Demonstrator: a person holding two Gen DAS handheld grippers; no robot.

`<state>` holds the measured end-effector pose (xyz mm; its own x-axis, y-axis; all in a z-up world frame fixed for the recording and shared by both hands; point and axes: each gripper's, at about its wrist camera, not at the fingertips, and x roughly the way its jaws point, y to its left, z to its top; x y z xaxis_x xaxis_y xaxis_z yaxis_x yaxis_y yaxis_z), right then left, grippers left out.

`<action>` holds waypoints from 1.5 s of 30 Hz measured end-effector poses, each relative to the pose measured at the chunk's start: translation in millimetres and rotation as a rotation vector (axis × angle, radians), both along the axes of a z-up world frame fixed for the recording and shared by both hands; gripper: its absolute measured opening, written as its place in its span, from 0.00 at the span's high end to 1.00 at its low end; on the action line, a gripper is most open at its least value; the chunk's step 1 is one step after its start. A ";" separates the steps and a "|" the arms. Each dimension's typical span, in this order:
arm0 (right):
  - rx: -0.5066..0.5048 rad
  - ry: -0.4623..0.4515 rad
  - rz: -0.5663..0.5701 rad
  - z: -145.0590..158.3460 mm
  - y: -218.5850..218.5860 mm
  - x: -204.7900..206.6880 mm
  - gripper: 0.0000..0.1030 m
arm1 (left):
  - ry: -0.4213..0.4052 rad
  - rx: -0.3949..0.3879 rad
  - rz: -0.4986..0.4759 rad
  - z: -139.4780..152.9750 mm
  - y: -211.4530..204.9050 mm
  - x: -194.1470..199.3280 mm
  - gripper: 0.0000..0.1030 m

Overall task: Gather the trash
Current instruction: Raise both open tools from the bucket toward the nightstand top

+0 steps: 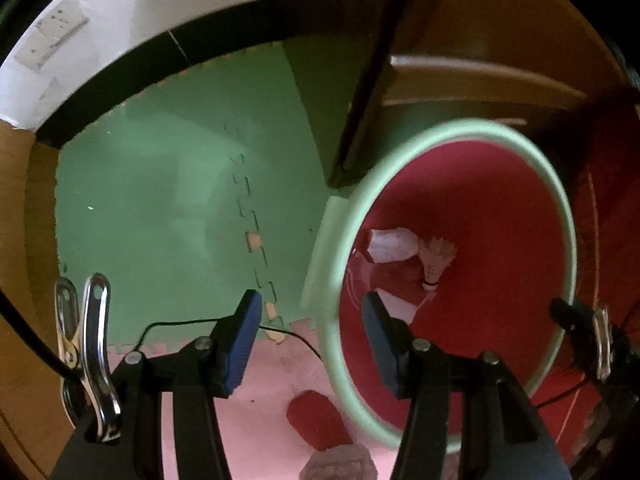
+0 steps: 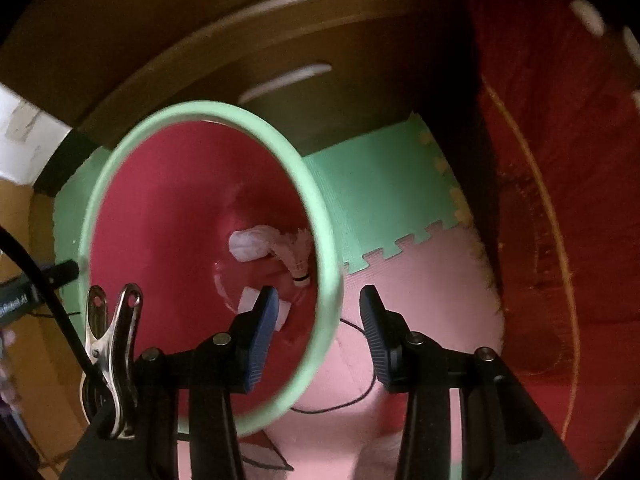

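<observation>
A bin with a mint-green rim and red inside stands on the foam floor; it also shows in the right wrist view. At its bottom lie crumpled white paper, a white shuttlecock and a flat white scrap; the right wrist view shows the paper, the shuttlecock and the scrap. My left gripper is open and empty, straddling the bin's left rim. My right gripper is open and empty, straddling the bin's right rim.
Green and pink foam mats cover the floor. A thin black cable lies on them. A red object sits by the bin. A wooden furniture leg stands behind. Red fabric hangs at right.
</observation>
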<state>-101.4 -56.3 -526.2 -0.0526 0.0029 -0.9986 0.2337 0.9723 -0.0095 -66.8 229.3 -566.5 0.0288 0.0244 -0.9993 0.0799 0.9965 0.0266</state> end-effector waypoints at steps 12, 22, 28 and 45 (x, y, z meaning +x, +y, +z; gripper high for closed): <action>0.037 0.060 0.074 -32.1 -31.1 15.3 0.82 | 0.057 -0.073 0.170 -38.8 -33.0 -6.0 0.49; -0.038 -0.010 0.099 -29.2 -105.7 48.2 0.83 | -0.021 -0.078 0.086 -38.7 -107.1 12.0 0.52; -0.046 -0.056 0.172 -25.5 -106.0 49.5 0.83 | -0.004 -0.051 0.049 -38.7 -109.0 3.8 0.52; 0.016 -0.130 0.196 77.7 -90.5 5.4 0.51 | -0.088 -0.018 0.066 102.5 -83.1 -44.1 0.49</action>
<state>-96.0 -146.8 -448.5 0.0750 0.0216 -0.9970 0.0388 0.9989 0.0246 -110.9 146.1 -464.0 0.1154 0.0116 -0.9933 0.0120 0.9998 0.0130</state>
